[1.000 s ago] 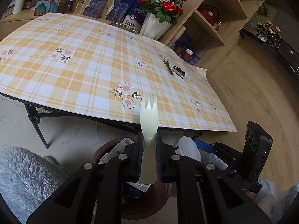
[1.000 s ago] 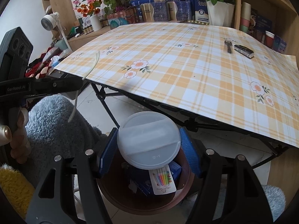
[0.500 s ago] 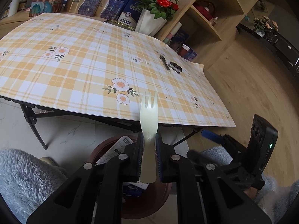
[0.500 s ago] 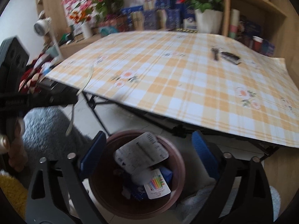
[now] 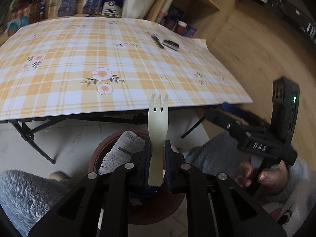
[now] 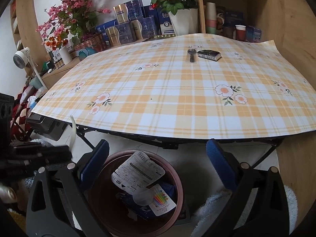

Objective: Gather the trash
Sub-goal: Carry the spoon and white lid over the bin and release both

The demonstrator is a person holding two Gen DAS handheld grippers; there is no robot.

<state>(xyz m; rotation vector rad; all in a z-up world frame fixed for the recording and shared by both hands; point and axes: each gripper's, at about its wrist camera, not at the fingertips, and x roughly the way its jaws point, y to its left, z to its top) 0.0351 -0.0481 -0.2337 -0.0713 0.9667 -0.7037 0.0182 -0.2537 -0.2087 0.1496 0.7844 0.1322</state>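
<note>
The pale plastic fork (image 5: 158, 136), smooth and three-tined, stands upright pinched between our left fingers (image 5: 166, 162) above the round brown bin (image 6: 138, 193). Our right fingers (image 6: 219, 164), just spread wide, hold nothing over its crumpled wrappers. Beyond lies the checked, flowered counter (image 6: 177, 102).

Pale cream plastic fork (image 5: 158, 130): matt, smooth. Black plastic left gripper (image 5: 158, 165): semi-gloss arms, ribbed blue rubber-like pads, bright metal rivets. Black plastic right gripper (image 6: 157, 163): same finish, pads (image 6: 221, 163) ribbed blue. Round reddish-brown plastic bin (image 6: 175, 179): smooth, dull sheen. Printed white paper wrapper (image 6: 138, 170): creased, slightly glossy. Orange-and-white checked tablecloth (image 6: 177, 98): smooth, wipe-clean, low sheen. Grey fleece cloth (image 5: 23, 193): shaggy. Light wooden shelving (image 5: 197, 2): matt.
</note>
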